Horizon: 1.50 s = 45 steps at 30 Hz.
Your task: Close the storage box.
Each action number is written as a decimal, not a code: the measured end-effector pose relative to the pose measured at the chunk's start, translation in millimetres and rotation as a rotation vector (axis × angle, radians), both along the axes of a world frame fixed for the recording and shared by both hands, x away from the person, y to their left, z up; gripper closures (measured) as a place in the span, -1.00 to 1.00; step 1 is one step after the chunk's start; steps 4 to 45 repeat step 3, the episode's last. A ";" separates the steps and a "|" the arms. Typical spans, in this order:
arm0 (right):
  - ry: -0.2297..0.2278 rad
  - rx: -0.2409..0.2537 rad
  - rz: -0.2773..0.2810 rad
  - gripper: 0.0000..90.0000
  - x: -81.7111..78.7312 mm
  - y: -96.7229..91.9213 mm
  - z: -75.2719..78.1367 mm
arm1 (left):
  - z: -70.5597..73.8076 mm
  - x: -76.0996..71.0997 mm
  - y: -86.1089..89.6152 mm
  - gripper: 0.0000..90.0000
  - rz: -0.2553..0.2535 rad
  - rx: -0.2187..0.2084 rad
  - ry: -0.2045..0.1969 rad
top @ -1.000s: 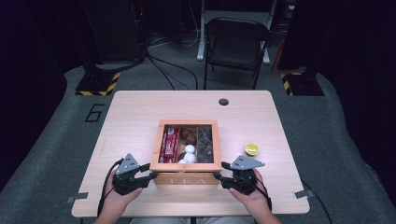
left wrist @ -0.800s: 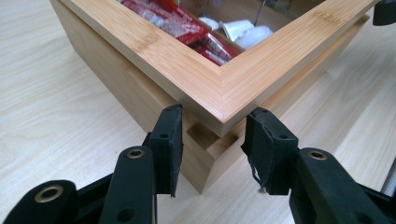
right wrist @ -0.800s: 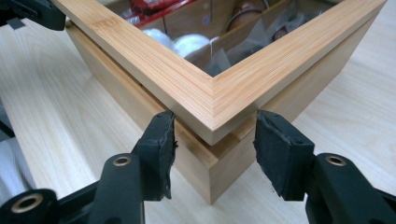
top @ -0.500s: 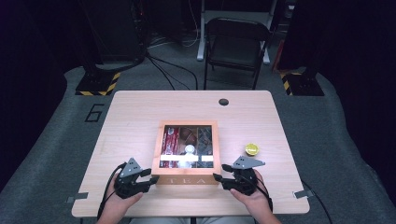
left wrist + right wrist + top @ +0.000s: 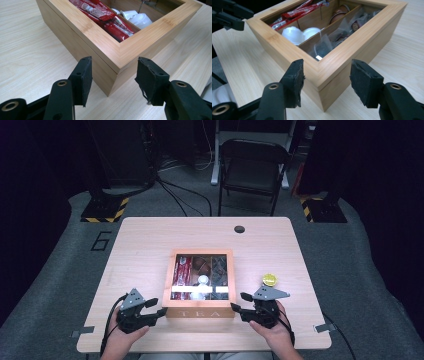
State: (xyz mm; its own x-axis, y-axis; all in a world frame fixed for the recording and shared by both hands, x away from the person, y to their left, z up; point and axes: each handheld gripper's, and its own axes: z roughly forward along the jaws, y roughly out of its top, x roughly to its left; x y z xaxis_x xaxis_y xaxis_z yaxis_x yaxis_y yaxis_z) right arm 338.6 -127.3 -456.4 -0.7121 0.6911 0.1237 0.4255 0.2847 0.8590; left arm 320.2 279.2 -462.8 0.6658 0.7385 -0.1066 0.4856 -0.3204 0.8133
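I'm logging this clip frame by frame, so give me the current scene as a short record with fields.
surface: wooden table
main object: wooden tea box, near the front edge, lid shut
box contents: red packets, white cups, dark sachets
loose item: yellow object right of the box
left gripper: open, at the box's front left corner
right gripper: open, at the front right corner
contact with box: cannot tell

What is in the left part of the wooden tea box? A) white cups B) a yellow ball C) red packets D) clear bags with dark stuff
C: in the high view the red packets lie in the left compartment of the tea box, with the white cups in the middle one and clear bags on the right.
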 end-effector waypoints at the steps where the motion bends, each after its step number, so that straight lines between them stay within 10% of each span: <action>1: -0.001 0.008 -0.006 -0.05 0.5 -2.4 0.9 | 0.1 -0.1 0.8 0.01 0.010 -0.014 0.002; 45: 0.007 0.017 -0.007 -0.11 1.8 -6.4 1.4 | 0.8 0.0 2.4 0.00 0.011 -0.017 -0.001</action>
